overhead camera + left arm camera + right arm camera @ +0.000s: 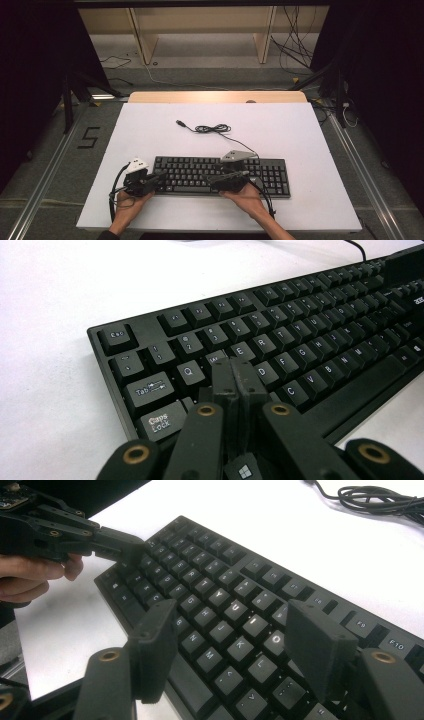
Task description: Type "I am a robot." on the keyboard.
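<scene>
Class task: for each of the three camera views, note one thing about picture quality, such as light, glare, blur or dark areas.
High view: the white table is evenly lit, the surroundings nearly black. Left gripper view: the left gripper and near keys are sharp, the far end of the keyboard blurs. Right gripper view: glare on some key tops, the right gripper soft, the cable blurred.
</scene>
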